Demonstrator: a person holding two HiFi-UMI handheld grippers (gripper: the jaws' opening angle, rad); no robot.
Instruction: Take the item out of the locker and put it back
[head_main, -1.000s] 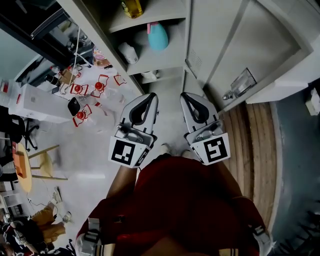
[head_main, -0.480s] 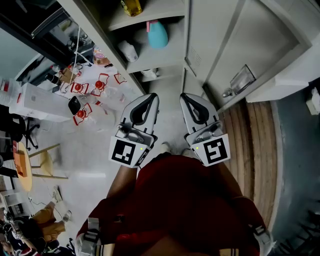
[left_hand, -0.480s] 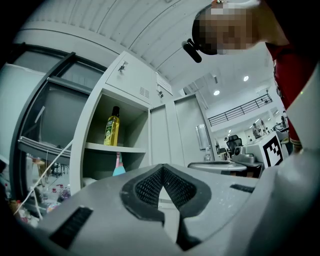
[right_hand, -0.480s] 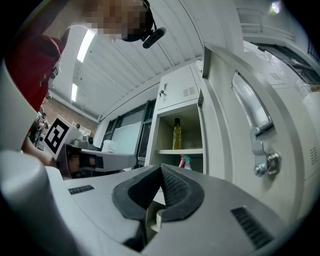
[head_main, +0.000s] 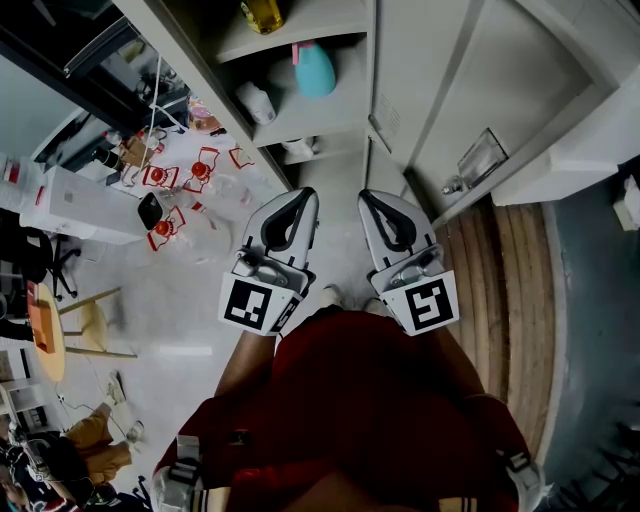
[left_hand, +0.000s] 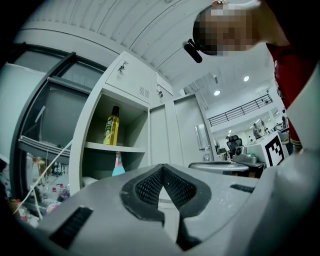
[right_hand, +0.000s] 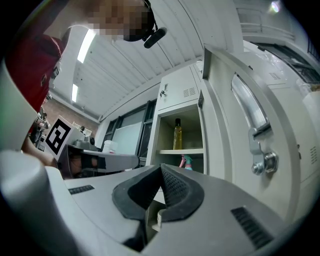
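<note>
Task apparently not begun: left gripper (head_main: 299, 194) and right gripper (head_main: 368, 196), both clenched on nothing, hang mid-frame below the open locker (head_main: 374, 70), with yellow oil bottle (head_main: 264, 14) and teal bottle (head_main: 316, 72) shelved at upper centre, neither taken out.

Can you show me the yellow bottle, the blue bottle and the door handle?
yellow bottle (left_hand: 111, 131): left gripper view, on its body.
blue bottle (head_main: 316, 72): head view, on its round body.
door handle (right_hand: 248, 102): right gripper view, on the shiny bar.
</note>
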